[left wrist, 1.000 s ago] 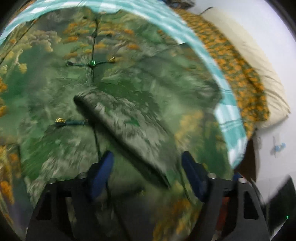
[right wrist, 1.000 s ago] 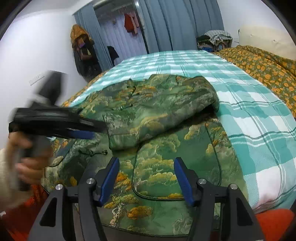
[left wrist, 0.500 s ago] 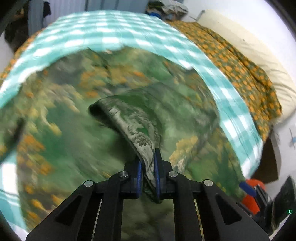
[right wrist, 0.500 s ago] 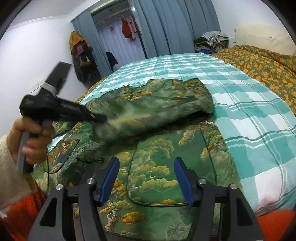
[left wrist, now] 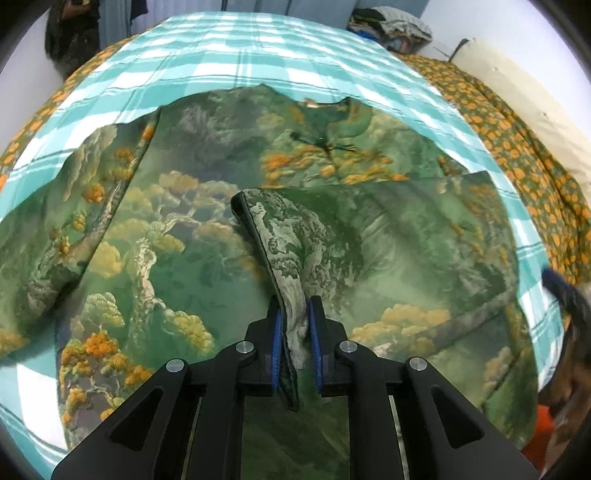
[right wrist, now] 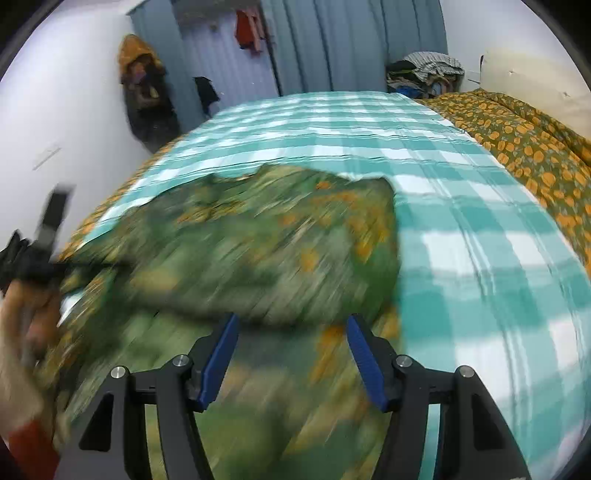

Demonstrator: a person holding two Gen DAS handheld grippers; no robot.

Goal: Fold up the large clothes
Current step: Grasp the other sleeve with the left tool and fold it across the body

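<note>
A large green jacket (left wrist: 177, 229) printed with trees and orange clouds lies spread on the bed. My left gripper (left wrist: 294, 306) is shut on the end of its sleeve (left wrist: 291, 236). The jaws are opening a trace, but the blue pads still press on the cloth, and the sleeve is lifted over the jacket body. In the right wrist view the jacket (right wrist: 277, 240) is blurred by motion. My right gripper (right wrist: 291, 321) hangs open just above it with nothing between its fingers. The left gripper (right wrist: 92, 264) and the hand (right wrist: 22, 321) holding it show at that view's left edge.
A teal and white checked sheet (right wrist: 480, 258) covers the bed. An orange-flowered quilt (right wrist: 524, 136) and a cream pillow (right wrist: 535, 81) lie along its right side. A pile of clothes (right wrist: 424, 70) sits at the far end, with curtains and hanging garments (right wrist: 247, 29) behind.
My left gripper shut on the sleeve end and has drawn it back over the jacket. My right gripper, still open, has swept quickly over the jacket, blurring its view.
</note>
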